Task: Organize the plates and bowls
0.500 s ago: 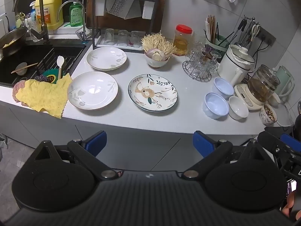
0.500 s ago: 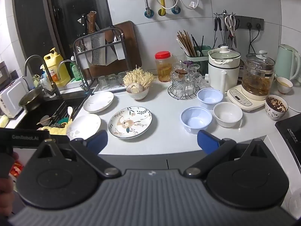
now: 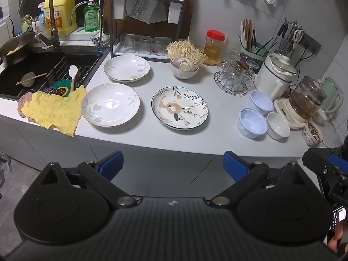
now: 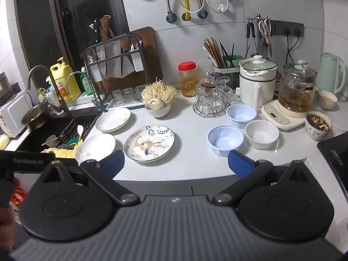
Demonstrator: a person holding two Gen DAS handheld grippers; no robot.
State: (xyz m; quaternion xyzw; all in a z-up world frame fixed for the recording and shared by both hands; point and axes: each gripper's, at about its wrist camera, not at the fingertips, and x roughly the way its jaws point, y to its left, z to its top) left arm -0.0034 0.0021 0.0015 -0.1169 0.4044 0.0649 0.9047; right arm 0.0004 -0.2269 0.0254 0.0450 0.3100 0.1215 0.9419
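Change since earlier frame: almost nothing; both views sit a touch closer to the counter, and no dish has shifted.
Left gripper [image 3: 173, 163]: jaws spread wide, nothing between them, held short of the counter edge [image 3: 152, 139] and not touching any dish.
Right gripper [image 4: 175, 163]: also wide apart and empty, short of that same edge, its blue pads [image 4: 239, 163] just in front of the nearer blue bowl.
Patterned plate [image 3: 179, 107]: nearest dish to the edge, lying flat, taken here as the landmark.
Front white plate [image 3: 110, 104]: left of the patterned plate, close but apart, its far left rim just beside the yellow cloth [image 3: 52, 111].
Back white plate [image 3: 126, 68]: behind and left of the patterned plate, near the sink [image 3: 43, 71] corner.
Blue bowls [image 4: 225, 140]: two, right of the patterned plate, one behind the other, upright.
White bowl [image 4: 262, 133]: right of the nearer blue bowl, just beside it; whether they touch is unclear.
Step in hand: judged as the very start, an approach; nothing is stacked.
Next move calls for: probably the left gripper dropping low to pinch a plate rim, since the plates lie flat, while the right takes a bowl wall to nest it in its twin.
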